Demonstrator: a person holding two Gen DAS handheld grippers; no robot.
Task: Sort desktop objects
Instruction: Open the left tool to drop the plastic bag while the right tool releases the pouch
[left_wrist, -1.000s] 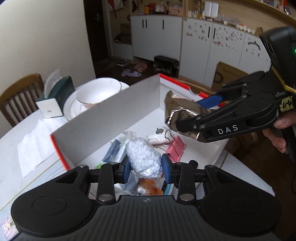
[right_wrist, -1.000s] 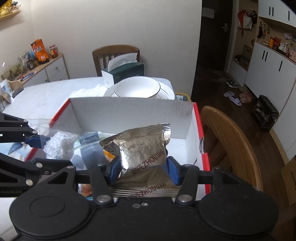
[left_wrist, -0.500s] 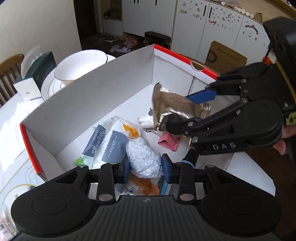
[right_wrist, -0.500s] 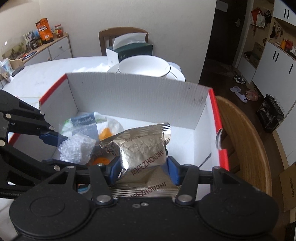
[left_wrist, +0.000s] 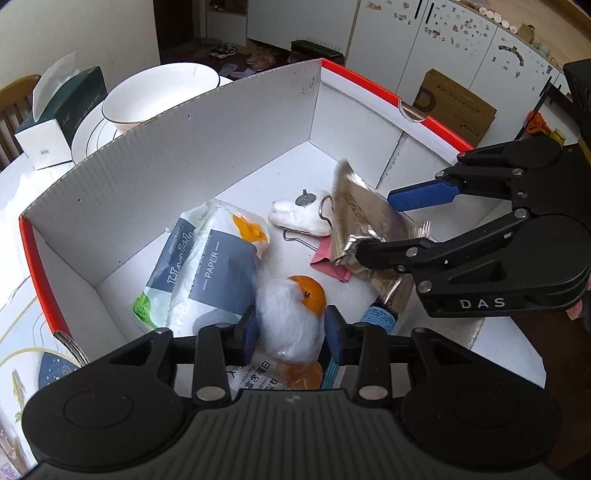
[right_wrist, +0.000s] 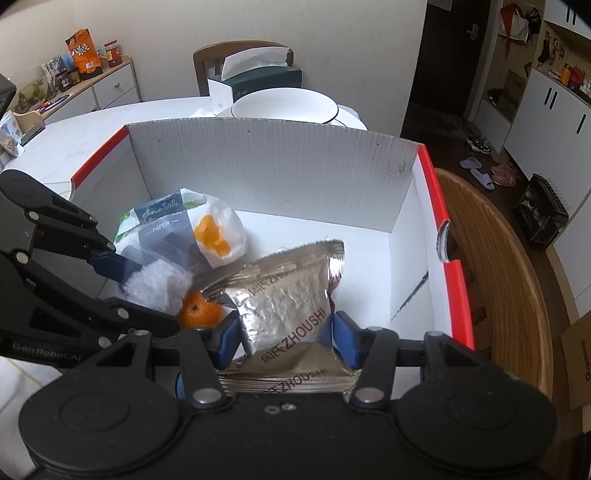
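A white cardboard box with red rims (left_wrist: 229, 125) (right_wrist: 273, 166) stands on the table. My left gripper (left_wrist: 290, 328) is shut on a clear bag of white beads (left_wrist: 286, 325) (right_wrist: 155, 282), low inside the box above an orange (left_wrist: 308, 295) (right_wrist: 199, 314). My right gripper (right_wrist: 286, 332) (left_wrist: 376, 221) is shut on a silver foil snack packet (right_wrist: 284, 299) (left_wrist: 365, 225), held inside the box at its right side. A tissue pack (left_wrist: 207, 258) (right_wrist: 177, 229), a white hook pad (left_wrist: 303, 218) and a pink clip (left_wrist: 328, 258) lie on the box floor.
White bowl on a plate (left_wrist: 159, 96) (right_wrist: 284, 107) and a green tissue box (left_wrist: 59, 110) (right_wrist: 258, 79) stand behind the box. A wooden chair back (right_wrist: 498, 277) curves along the box's right side. A blue-labelled tube (left_wrist: 378, 317) lies near the front wall.
Both grippers have dropped lower into the box with their loads. The bead bag now hangs just over the orange, and the foil packet nears the pink clip.
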